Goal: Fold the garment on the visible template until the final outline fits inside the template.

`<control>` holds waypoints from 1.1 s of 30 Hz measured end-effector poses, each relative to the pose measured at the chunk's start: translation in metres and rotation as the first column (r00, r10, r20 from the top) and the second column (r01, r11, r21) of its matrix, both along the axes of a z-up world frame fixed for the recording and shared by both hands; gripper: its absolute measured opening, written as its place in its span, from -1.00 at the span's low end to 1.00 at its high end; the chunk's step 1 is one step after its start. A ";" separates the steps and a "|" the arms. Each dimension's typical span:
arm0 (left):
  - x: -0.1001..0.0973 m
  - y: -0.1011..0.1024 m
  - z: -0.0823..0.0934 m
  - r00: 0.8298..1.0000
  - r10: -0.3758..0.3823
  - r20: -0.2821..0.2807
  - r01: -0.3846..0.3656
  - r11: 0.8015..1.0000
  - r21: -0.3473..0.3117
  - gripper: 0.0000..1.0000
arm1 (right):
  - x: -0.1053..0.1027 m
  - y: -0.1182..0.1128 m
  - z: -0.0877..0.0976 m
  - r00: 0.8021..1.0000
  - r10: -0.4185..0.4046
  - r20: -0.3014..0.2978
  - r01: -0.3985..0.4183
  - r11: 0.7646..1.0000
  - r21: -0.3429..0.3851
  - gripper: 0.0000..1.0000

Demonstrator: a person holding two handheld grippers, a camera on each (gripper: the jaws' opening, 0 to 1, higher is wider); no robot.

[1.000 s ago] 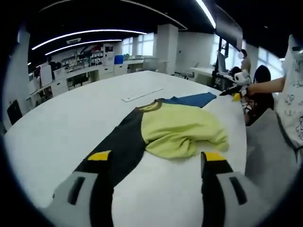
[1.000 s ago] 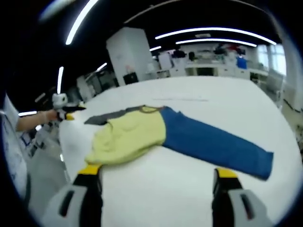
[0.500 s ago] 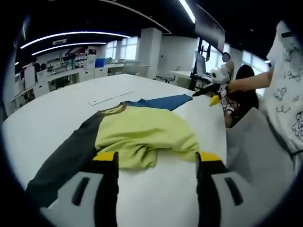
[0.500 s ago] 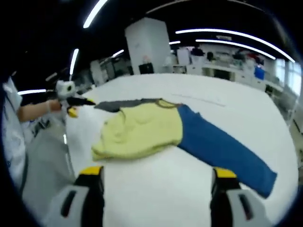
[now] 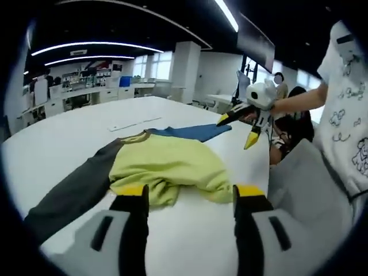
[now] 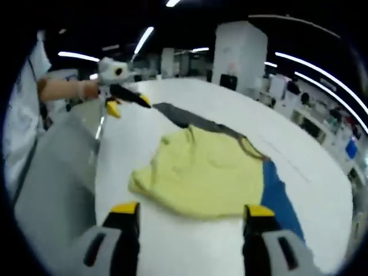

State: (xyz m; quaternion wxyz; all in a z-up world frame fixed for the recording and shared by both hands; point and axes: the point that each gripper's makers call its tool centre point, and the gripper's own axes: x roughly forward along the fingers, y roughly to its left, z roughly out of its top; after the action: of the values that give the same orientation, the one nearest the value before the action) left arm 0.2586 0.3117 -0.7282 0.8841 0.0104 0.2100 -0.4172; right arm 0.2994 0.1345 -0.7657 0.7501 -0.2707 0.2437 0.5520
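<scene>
**Garment bunched on table; both grippers nearer**

The yellow-bodied shirt with one grey and one blue sleeve lies crumpled on the round white table, sleeves spread apart. Since half a second ago both cameras have closed in on it. Left gripper and right gripper hover spread apart, holding nothing. Template outline indistinct; blue sleeve end cut off in the right gripper view.

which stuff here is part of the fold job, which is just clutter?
Job:
- garment, yellow body with a dark grey sleeve and a blue sleeve
- left gripper, open
- right gripper, open

Clutter:
- white strip on the table
- shelving in the background
</scene>
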 end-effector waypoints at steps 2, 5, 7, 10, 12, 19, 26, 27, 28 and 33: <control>-0.004 -0.003 0.000 1.000 0.000 0.003 0.000 1.000 -0.004 0.10 | -0.007 0.014 -0.004 0.998 0.059 0.027 -0.059 0.998 -0.006 0.25; -0.009 -0.006 -0.002 1.000 -0.007 -0.007 0.007 1.000 0.002 0.13 | -0.023 0.033 -0.017 0.993 0.115 -0.012 -0.115 0.993 -0.029 0.18; -0.014 -0.005 -0.003 1.000 -0.014 -0.012 0.014 1.000 0.013 0.13 | -0.027 0.037 -0.026 0.991 0.135 -0.004 -0.135 0.988 -0.072 0.05; -0.018 0.000 -0.001 1.000 -0.010 -0.016 0.010 1.000 0.021 0.13 | -0.034 0.045 -0.034 0.965 0.250 0.079 -0.237 0.961 -0.144 -0.27; -0.021 0.005 -0.001 1.000 -0.007 -0.018 0.008 1.000 0.025 0.13 | -0.043 0.054 -0.036 0.967 0.251 0.037 -0.246 0.963 -0.112 -0.39; -0.024 0.012 -0.003 1.000 0.009 -0.026 -0.008 0.999 0.034 0.10 | -0.047 0.072 -0.056 0.961 0.276 0.009 -0.272 0.952 -0.143 -0.69; -0.030 0.006 -0.011 0.999 -0.016 -0.048 0.018 0.999 0.034 0.07 | -0.035 0.067 -0.050 0.967 0.253 0.014 -0.248 0.957 -0.148 -1.00; -0.031 0.006 -0.012 0.998 -0.020 -0.051 0.022 0.999 0.038 0.06 | -0.033 0.067 -0.045 0.968 0.250 0.021 -0.245 0.959 -0.141 -1.00; -0.032 0.006 -0.013 0.998 -0.023 -0.056 0.025 0.999 0.039 0.06 | -0.030 0.066 -0.040 0.970 0.242 0.028 -0.237 0.963 -0.131 -1.00; -0.035 0.007 -0.016 0.997 -0.029 -0.070 0.032 0.998 0.047 0.04 | 0.003 0.064 -0.008 0.986 0.159 0.052 -0.156 0.986 -0.066 -1.00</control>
State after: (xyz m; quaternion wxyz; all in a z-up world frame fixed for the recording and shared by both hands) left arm 0.2241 0.3190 -0.7443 0.8692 0.0202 0.2505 -0.4258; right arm 0.3021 0.1986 -0.7732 0.7020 -0.3276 0.2169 0.5939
